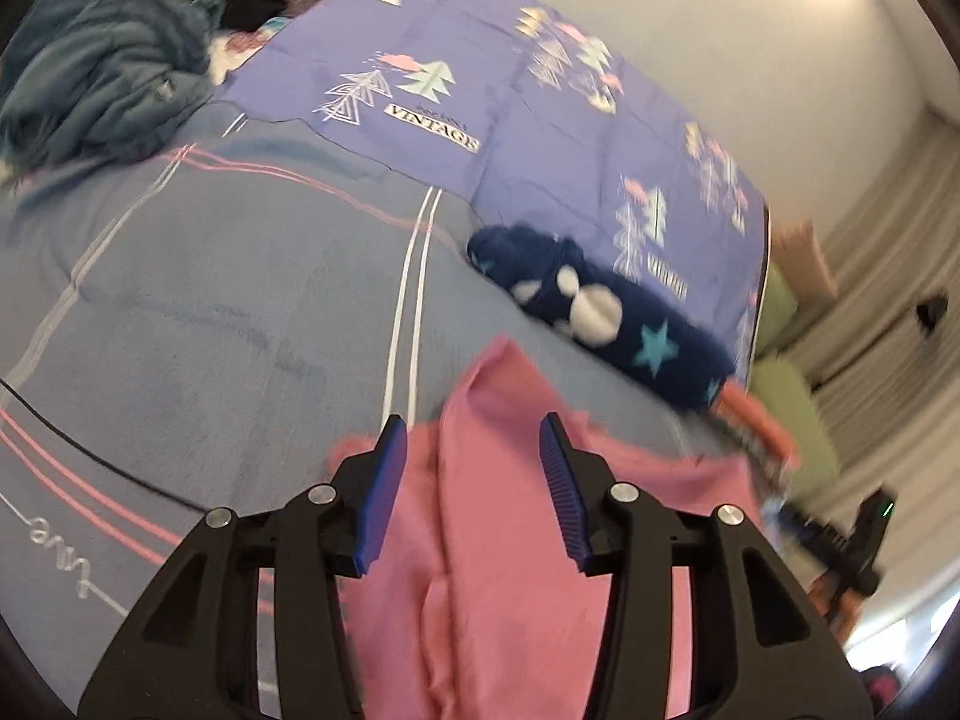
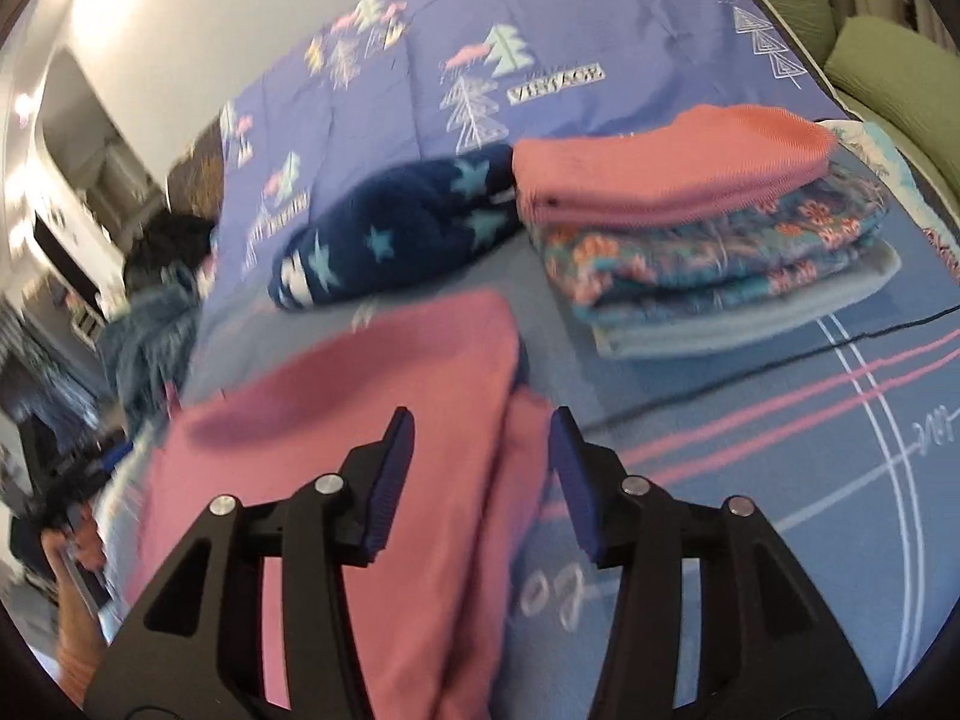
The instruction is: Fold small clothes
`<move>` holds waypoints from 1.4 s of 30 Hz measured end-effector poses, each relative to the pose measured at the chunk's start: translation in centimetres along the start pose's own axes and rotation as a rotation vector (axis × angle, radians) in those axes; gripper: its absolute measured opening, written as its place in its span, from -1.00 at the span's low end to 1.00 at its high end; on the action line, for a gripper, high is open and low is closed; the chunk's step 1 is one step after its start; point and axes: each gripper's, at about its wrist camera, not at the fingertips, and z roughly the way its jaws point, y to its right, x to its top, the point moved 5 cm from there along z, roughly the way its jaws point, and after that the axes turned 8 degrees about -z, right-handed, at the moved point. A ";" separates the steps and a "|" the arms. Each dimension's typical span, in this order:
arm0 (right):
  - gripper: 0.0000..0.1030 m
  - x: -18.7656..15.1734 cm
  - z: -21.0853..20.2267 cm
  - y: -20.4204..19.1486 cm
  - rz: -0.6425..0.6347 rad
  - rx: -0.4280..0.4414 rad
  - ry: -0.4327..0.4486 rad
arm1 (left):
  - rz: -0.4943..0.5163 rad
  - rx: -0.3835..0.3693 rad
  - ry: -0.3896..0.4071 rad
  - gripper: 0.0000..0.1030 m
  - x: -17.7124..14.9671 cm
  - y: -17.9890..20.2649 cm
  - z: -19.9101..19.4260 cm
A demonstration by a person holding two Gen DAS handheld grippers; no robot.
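While both pairs of blue-padded jaws stood parted, the pink soft cotton garment (image 1: 480, 540) lay loose on the grey-blue striped bedspread (image 1: 210, 312); the left gripper (image 1: 474, 480) hung released over its folded ridge, pads clear of the cloth; the right gripper (image 2: 480, 474) was likewise released, its jaws straddling the garment's edge at its twelve o'clock. A navy fleece piece with pale stars (image 2: 396, 222) sat at eleven o'clock from the right gripper; a stack of folded clothes topped by a coral knit (image 2: 690, 228) rested at one o'clock, just beside it. The fold looked only half settled; judged from the bulging crease, the pink layers could spring apart or slide askew; a careless next pinch might catch one layer alone, or drag the bedspread with it.
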 end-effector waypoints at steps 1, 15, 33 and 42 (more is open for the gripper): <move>-0.04 -0.3 -0.2 -0.2 -0.010 -0.001 -0.006 | 0.034 0.022 0.002 -0.09 -0.4 0.1 0.0; 0.07 0.1 1.5 -1.9 -0.032 0.016 -0.047 | 0.110 0.118 -0.119 -0.13 0.9 1.6 8.3; 0.09 -6.3 -8.1 1.2 0.064 0.001 0.056 | 0.111 0.095 -0.022 -0.24 -2.2 0.1 -2.8; 0.15 -17.9 -14.0 -0.1 0.226 0.125 0.009 | 0.112 0.049 -0.049 -0.09 -14.8 -2.6 -12.6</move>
